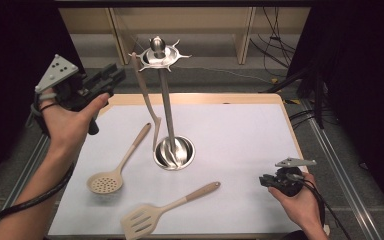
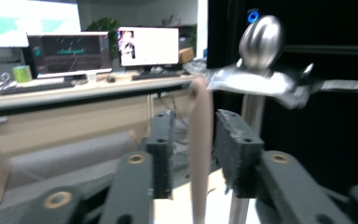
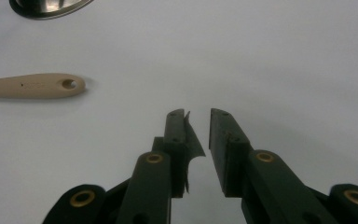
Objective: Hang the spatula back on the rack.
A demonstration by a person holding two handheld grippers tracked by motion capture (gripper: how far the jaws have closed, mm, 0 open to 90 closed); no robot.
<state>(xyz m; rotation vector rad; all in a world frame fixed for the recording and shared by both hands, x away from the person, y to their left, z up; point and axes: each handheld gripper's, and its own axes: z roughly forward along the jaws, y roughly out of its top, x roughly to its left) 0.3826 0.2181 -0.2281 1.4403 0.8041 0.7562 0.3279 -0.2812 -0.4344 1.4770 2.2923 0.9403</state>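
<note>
Nearest you, beige slotted spatula [image 1: 145, 219] w/ wood-tone handle lies flat on the white surface [image 1: 240, 135]. Your right tool [image 1: 271, 181] hovers low just right of it, jaws a narrow gap apart, holding nothing. Beige round skimmer [image 1: 111, 175] lies further left. Farther off, the beige long-handled utensil [image 1: 145, 95] hangs from the steel hook-ring stand [image 1: 167, 107]. Your left tool [image 2: 193, 140] has its jaws apart around that handle, pads look clear of it. Hanging step looks done; next, back the left tool straight off w/o bumping it.
</note>
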